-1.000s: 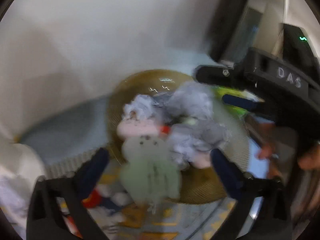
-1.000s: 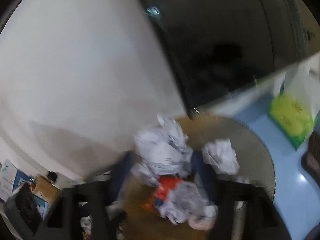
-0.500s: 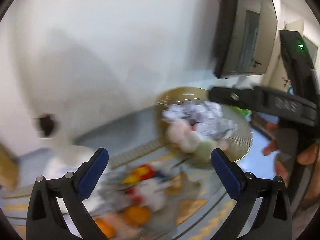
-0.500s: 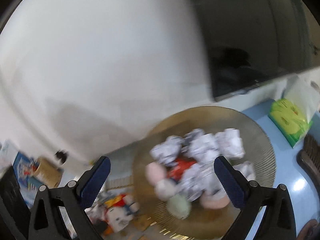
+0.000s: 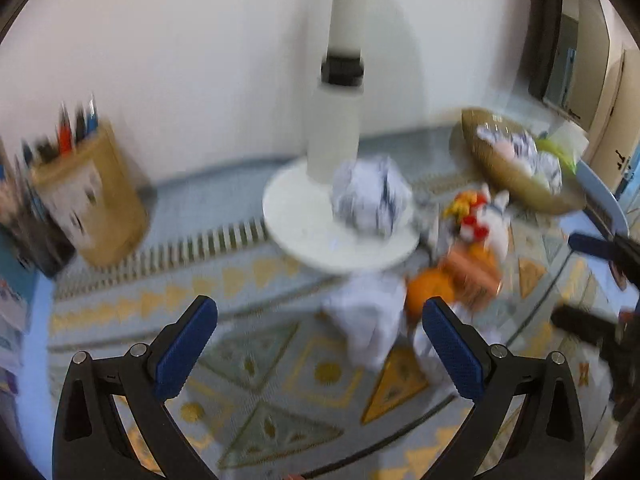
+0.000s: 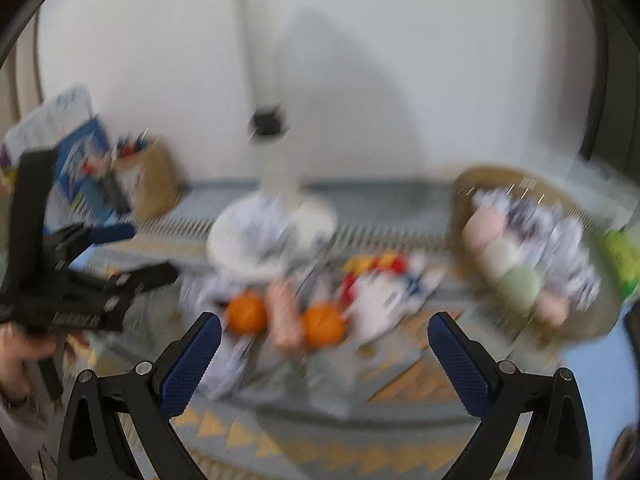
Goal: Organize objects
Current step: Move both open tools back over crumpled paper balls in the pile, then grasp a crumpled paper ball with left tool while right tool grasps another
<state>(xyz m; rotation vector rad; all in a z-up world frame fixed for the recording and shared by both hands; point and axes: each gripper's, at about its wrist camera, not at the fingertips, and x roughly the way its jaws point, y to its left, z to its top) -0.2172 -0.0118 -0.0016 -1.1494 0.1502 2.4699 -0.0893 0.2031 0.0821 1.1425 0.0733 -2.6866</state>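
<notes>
Both views are blurred by motion. My left gripper point(image 5: 320, 344) is open and empty above the patterned mat point(image 5: 260, 364). A crumpled paper ball point(image 5: 370, 196) lies on the white lamp base point(image 5: 296, 216); more crumpled paper point(image 5: 364, 320), an orange ball point(image 5: 430, 294) and a white plush toy point(image 5: 486, 220) lie just beyond the left gripper. A brown wicker basket point(image 5: 508, 176) holds paper balls and soft toys at the right. My right gripper point(image 6: 324, 354) is open and empty, near two orange balls point(image 6: 246, 312) and the plush toy point(image 6: 376, 292). The basket point(image 6: 464, 192) is at its right.
A white lamp pole point(image 5: 344, 60) rises from the base by the white wall. A tan pen holder point(image 5: 96, 200) with several pens stands at the left. A green packet point(image 6: 622, 256) lies right of the basket. The other gripper point(image 6: 80, 280) shows at the left.
Both grippers have swung away from the basket to the left and down toward the mat. The right gripper let go of crumpled paper over the basket and is open now.
</notes>
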